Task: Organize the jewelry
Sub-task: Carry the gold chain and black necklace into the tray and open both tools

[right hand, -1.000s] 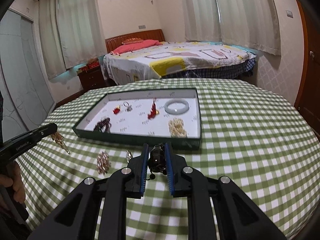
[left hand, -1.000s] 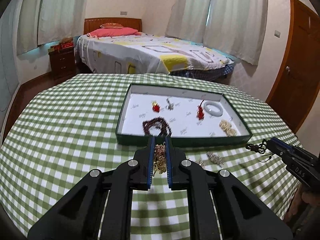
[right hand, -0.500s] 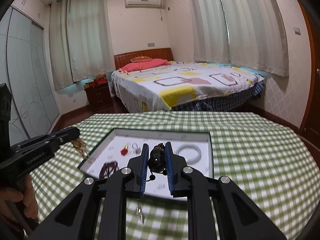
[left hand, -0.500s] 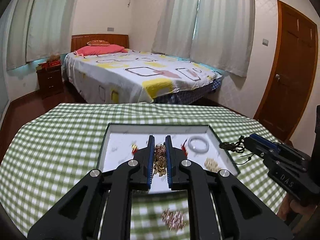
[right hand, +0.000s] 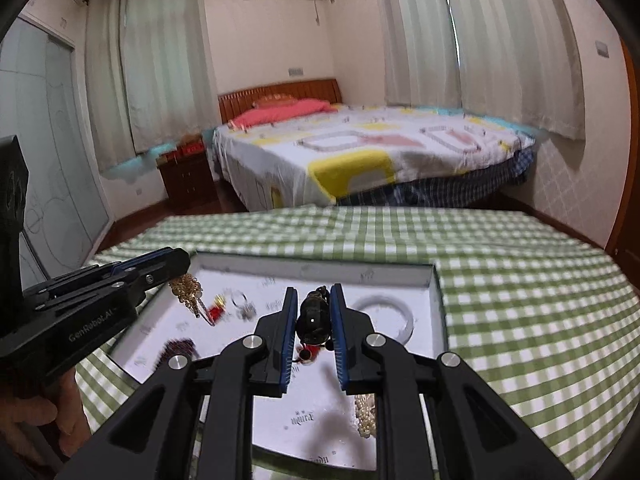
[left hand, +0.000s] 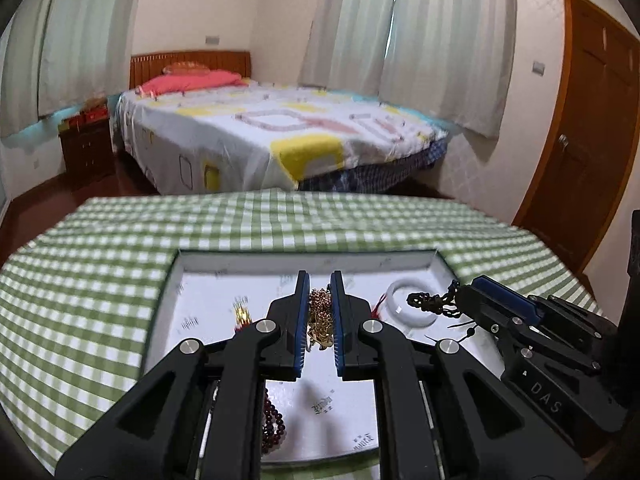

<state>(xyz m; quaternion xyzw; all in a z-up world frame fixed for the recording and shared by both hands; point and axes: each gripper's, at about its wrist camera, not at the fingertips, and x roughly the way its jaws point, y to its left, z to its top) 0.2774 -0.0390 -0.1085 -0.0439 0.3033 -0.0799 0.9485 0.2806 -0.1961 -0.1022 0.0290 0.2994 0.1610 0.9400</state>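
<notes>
My left gripper [left hand: 319, 284] is shut on a gold chain piece [left hand: 320, 316] and holds it above the white-lined jewelry tray [left hand: 240, 258]. My right gripper [right hand: 314, 294] is shut on a black beaded piece [right hand: 315, 316] above the same tray [right hand: 400, 270]. In the left wrist view the right gripper [left hand: 460, 294] comes in from the right with the black beads [left hand: 426, 301] hanging over a white bangle [left hand: 400, 292]. In the right wrist view the left gripper [right hand: 176, 266] enters from the left with the gold chain [right hand: 186, 290] dangling.
The tray holds a white bangle [right hand: 384, 316], a dark red bead bracelet [left hand: 272, 420], a red charm [right hand: 216, 311], a silver ring piece [right hand: 242, 306] and a pale gold piece [right hand: 366, 416]. It sits on a green checked tablecloth [left hand: 100, 280]. A bed [left hand: 272, 136] stands behind.
Both grippers have moved forward and down over the tray, each still holding its piece. The loose pieces on the cloth in front of the tray have passed out of view.
</notes>
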